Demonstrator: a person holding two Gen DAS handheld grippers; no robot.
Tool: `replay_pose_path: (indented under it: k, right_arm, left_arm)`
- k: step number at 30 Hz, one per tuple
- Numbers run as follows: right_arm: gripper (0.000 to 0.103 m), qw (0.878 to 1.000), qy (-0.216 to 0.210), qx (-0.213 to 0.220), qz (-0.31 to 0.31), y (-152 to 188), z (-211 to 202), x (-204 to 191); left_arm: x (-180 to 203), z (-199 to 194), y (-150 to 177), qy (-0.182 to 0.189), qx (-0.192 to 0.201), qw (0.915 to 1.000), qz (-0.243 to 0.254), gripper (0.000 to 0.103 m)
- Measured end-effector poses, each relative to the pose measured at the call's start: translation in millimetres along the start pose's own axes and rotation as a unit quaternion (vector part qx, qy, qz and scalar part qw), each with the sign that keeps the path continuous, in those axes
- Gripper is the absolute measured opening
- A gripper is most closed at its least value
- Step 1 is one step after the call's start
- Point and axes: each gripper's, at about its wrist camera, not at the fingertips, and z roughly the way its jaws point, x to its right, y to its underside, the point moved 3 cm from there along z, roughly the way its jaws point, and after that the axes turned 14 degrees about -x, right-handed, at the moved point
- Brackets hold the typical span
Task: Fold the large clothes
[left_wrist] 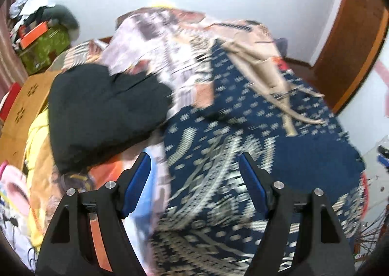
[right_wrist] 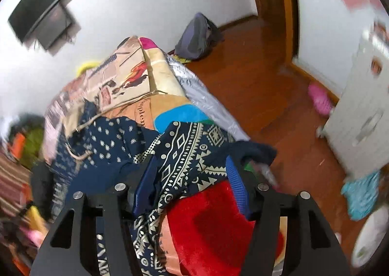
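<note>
Fingers of the right gripper (right_wrist: 192, 178) stand apart with a fold of the navy patterned garment (right_wrist: 184, 156) lying loose between them, unpinched. Left gripper (left_wrist: 194, 178) fingers are also apart, empty, hovering above the same garment (left_wrist: 243, 154), which is spread over the bed (right_wrist: 209, 100) through the centre of both frames. A fold looks just laid down; next, I judge, comes picking a fresh edge and smoothing. Left of it lies a black cloth (left_wrist: 104, 110). At upper left, a green box (left_wrist: 46, 49) carries heaped, blurred clutter.
</note>
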Motion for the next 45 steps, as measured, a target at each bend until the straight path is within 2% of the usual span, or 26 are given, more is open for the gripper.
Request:
replay_pose_path:
  k: [2, 5, 10, 14, 19, 22, 24, 26, 28, 30, 34, 37, 41, 45]
  right_arm:
    - [0.055, 0.999, -0.026, -0.017, 0.035, -2, 9, 16]
    - [0.055, 0.997, -0.023, -0.033, 0.06, -3, 24, 31]
    - [0.055, 0.991, -0.048, -0.082, 0.099, -5, 57, 49]
    - [0.055, 0.987, -0.055, -0.091, 0.122, -17, 71, 56]
    - [0.056, 0.985, -0.036, -0.106, 0.134, -34, 91, 60]
    - [0.054, 0.987, -0.019, -0.098, 0.129, -37, 93, 60]
    - [0.042, 0.988, -0.01, -0.088, 0.126, -39, 91, 58]
    - [0.025, 0.989, -0.006, -0.077, 0.126, -40, 86, 58]
    - [0.014, 0.99, -0.009, -0.067, 0.125, -40, 78, 56]
    - [0.011, 0.991, -0.019, -0.05, 0.12, -41, 65, 53]
    - [0.008, 0.997, -0.032, -0.006, 0.072, -44, 27, 25]
    - [0.007, 0.998, -0.047, 0.039, 0.006, -46, -13, -17]
    - [0.007, 0.991, -0.075, 0.073, -0.078, -39, -48, -72]
    - [0.007, 0.978, -0.105, 0.068, -0.166, -11, -53, -124]
  left_arm:
    - [15, 0, -5, 0.014, 0.005, 0.9998, 0.01, 0.074]
    - [37, 7, -7, 0.028, 0.001, 0.9993, 0.025, 0.074]
    - [62, 30, 1, 0.038, -0.021, 0.9982, 0.041, 0.074]
    - [68, 46, 8, 0.044, -0.043, 0.9973, 0.039, 0.074]
    - [64, 56, 14, 0.039, -0.057, 0.9971, 0.031, 0.074]
    - [59, 58, 16, 0.034, -0.058, 0.9973, 0.027, 0.074]
    - [56, 58, 18, 0.032, -0.059, 0.9974, 0.026, 0.074]
    - [54, 58, 19, 0.03, -0.059, 0.9975, 0.025, 0.074]
    - [53, 56, 20, 0.03, -0.059, 0.9975, 0.025, 0.074]
    - [53, 53, 22, 0.031, -0.055, 0.9977, 0.026, 0.074]
    - [53, 43, 24, 0.029, -0.044, 0.9981, 0.03, 0.074]
    - [54, 35, 25, 0.031, -0.034, 0.9984, 0.033, 0.074]
    - [55, 21, 27, 0.039, -0.019, 0.9985, 0.034, 0.074]
    - [53, 9, 29, 0.047, -0.007, 0.9984, 0.032, 0.074]
